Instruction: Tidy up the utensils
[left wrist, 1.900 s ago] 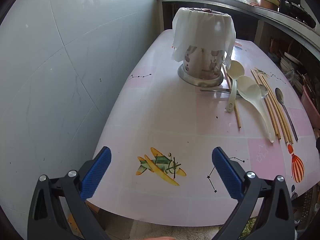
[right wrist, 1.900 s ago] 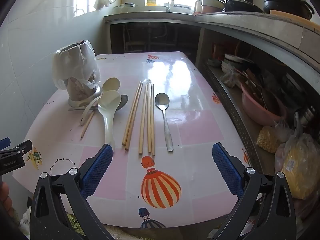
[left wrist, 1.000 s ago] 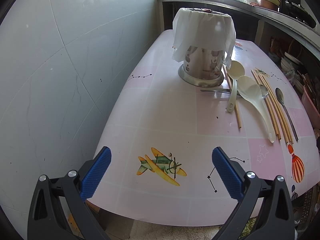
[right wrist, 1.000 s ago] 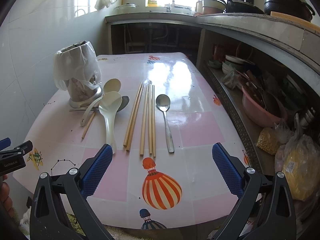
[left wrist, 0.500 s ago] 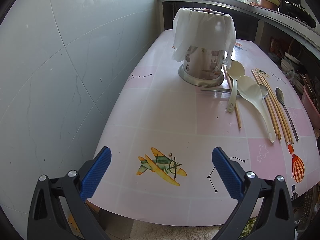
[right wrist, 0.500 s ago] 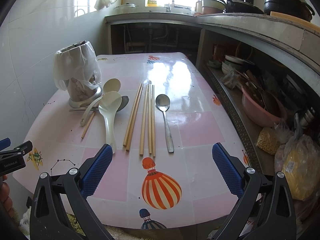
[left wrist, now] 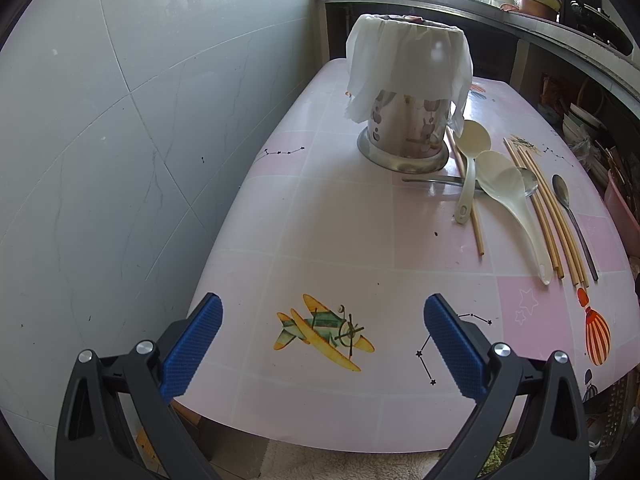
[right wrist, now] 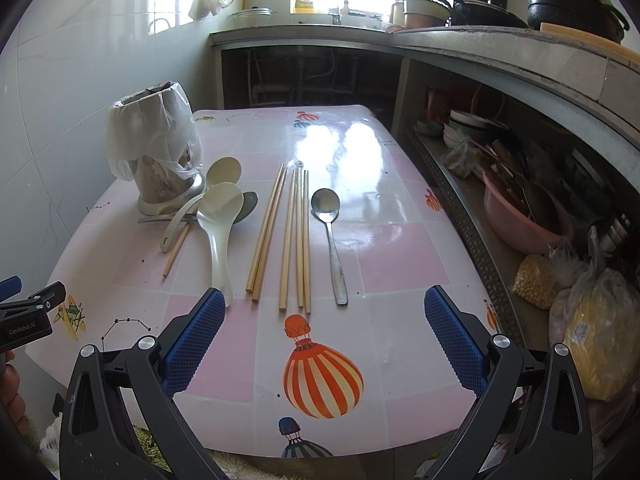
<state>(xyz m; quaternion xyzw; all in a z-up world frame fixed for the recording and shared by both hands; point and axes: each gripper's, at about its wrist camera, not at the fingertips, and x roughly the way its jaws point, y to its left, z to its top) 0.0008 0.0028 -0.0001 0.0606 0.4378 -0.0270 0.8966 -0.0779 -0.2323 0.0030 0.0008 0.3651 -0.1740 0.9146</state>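
Note:
A metal utensil holder (left wrist: 406, 136) (right wrist: 160, 184) lined with a white plastic bag stands on the pink table (left wrist: 320, 220) (right wrist: 400, 248). Beside it lie two white plastic ladles (right wrist: 218, 232) (left wrist: 508, 208), several wooden chopsticks (right wrist: 296, 236) (left wrist: 548, 216), a metal spoon (right wrist: 332, 236) (left wrist: 572, 220) and another metal spoon (right wrist: 249, 206) partly under the ladles. My left gripper (left wrist: 322, 340) hangs open over the near table edge by the plane print. My right gripper (right wrist: 324, 336) is open near the front edge, short of the chopstick ends. Both are empty.
A tiled wall (left wrist: 120, 140) runs along the table's left side. On the right a low shelf holds a pink basin (right wrist: 524, 220), bowls and bags (right wrist: 592, 320). A stone counter (right wrist: 480, 44) with pots stands above. The left gripper's tip (right wrist: 24, 312) shows at the right wrist view's left edge.

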